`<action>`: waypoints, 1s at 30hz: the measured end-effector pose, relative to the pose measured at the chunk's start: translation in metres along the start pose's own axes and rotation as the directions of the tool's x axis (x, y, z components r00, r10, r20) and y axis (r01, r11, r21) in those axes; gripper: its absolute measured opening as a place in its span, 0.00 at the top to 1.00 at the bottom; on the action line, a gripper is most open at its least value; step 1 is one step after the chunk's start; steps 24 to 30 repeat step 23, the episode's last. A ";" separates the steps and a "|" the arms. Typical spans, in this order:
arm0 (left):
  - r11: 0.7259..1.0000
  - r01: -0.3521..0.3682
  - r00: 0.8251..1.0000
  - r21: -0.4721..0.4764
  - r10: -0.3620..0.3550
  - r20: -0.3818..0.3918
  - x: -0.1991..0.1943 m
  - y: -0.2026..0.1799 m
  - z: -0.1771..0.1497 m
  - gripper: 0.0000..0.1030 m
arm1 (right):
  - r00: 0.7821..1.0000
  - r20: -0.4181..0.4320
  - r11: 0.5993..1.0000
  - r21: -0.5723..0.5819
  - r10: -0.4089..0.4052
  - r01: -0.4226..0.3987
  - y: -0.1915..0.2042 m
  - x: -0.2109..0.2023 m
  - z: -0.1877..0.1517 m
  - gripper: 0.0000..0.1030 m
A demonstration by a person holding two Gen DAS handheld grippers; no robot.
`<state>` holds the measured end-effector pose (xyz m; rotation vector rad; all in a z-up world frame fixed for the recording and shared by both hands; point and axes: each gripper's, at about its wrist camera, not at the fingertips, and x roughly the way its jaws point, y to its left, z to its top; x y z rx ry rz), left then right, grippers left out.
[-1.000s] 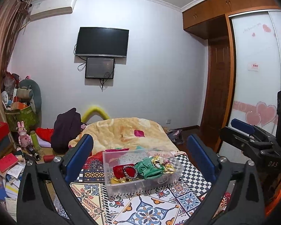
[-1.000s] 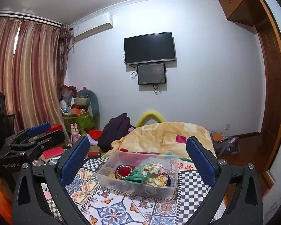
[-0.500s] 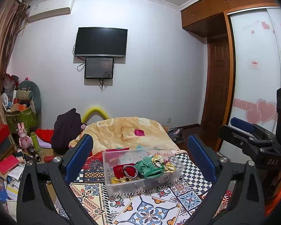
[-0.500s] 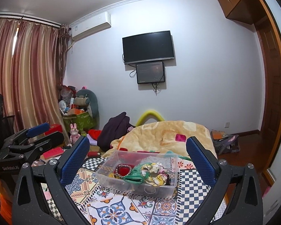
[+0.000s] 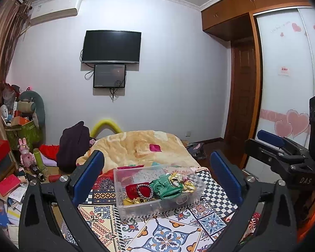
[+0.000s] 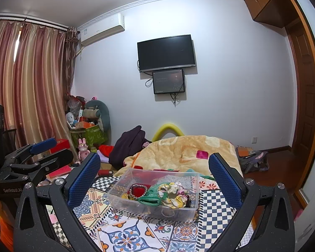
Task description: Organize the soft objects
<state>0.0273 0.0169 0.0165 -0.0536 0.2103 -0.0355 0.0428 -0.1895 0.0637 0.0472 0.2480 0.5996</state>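
Note:
A clear plastic bin (image 5: 124, 208) stands on the patterned cloth of the bed. It holds a green knit piece (image 5: 166, 189), a red padded piece with a beaded ring (image 5: 139, 190) and floral scrunchies (image 5: 182, 181). The same bin (image 6: 184, 212) shows in the right wrist view, with the green piece (image 6: 151, 197) and scrunchies (image 6: 174, 191) inside. My left gripper (image 5: 157, 170) is open and empty, held back from and above the bin. My right gripper (image 6: 154, 173) is open and empty, likewise short of the bin. Each gripper shows at the edge of the other's view.
A yellow blanket (image 5: 140, 145) is bunched behind the bin, with a dark garment (image 5: 73, 142) to its left. Clutter, boxes and a pink rabbit toy (image 5: 25, 155) fill the floor at left. A wardrobe (image 5: 287, 84) and door stand at right.
Both views have drifted slightly; the bin sits a touch lower and nearer in frame. Both grippers stay open and empty.

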 end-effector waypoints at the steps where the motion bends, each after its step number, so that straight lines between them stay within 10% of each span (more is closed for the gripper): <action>1: 1.000 0.004 1.000 0.000 -0.004 -0.001 0.000 0.000 0.000 0.01 | 1.000 0.001 1.000 0.000 -0.001 0.001 0.000 0.000 0.000 0.00; 30: 1.000 0.020 1.000 0.002 -0.020 -0.016 0.002 0.001 -0.002 0.00 | 1.000 -0.010 1.000 -0.019 -0.016 0.016 0.000 0.003 0.000 0.00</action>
